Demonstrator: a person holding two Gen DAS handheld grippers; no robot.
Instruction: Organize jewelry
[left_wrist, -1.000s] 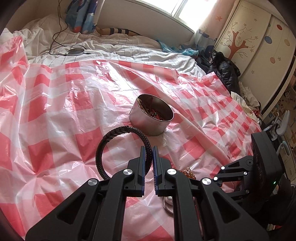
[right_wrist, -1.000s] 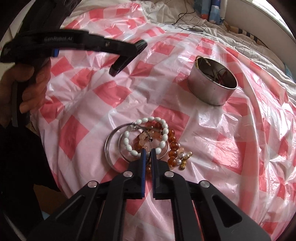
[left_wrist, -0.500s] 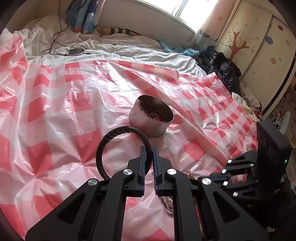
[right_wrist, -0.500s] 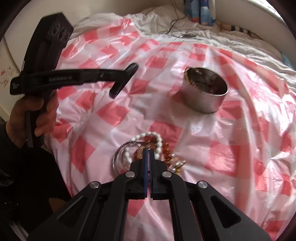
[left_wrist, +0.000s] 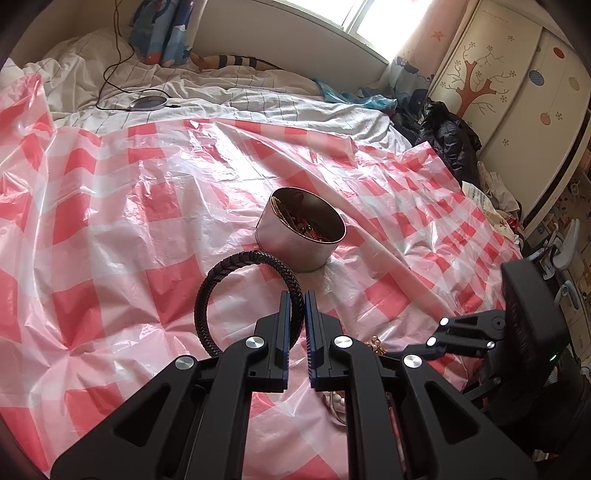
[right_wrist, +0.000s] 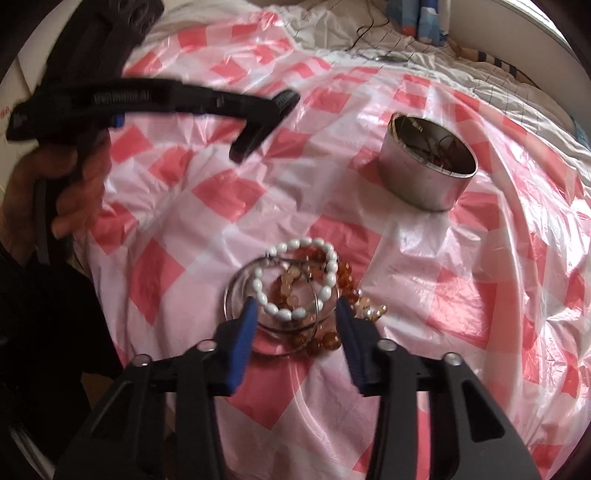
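**Black braided bracelet gripped on the left, right claw spreading over the bead pile**

Left wrist view: the left gripper (left_wrist: 296, 295) is clenching a black braided bracelet (left_wrist: 221, 280), pinching its right-hand arc between the blue-lined pads. The loop is standing up and leaning to the left of the fingers, above the red-and-white checked plastic sheet (left_wrist: 110, 206) that is covering the bed. Just beyond the loop, the round metal tin (left_wrist: 295, 245) is sitting upright on the sheet, with a tangle of jewelry lying inside it. Low on the right, the right gripper (left_wrist: 391, 354) is reaching in, and a few small gold beads (left_wrist: 376, 341) are showing beside its tip. A flat round device (left_wrist: 147, 103) with a cable is lying on the white bedding at the far end.

Right wrist view: the right gripper (right_wrist: 294, 308) is standing released, its jaws having just been opening, with nothing pressed between the pads. The white bead bracelet (right_wrist: 295, 284) is lying on the sheet (right_wrist: 480, 295) directly between and just ahead of the two fingertips, resting on top of thin silver bangles (right_wrist: 231, 291) and amber bead bracelets (right_wrist: 325, 341). A gold bead cluster (right_wrist: 373, 310) is lying just to the right of the right finger. The tin (right_wrist: 424, 177) is standing well apart, up and to the right. At the upper left a hand (right_wrist: 55, 199) is holding the left gripper (right_wrist: 284, 99) above the sheet.
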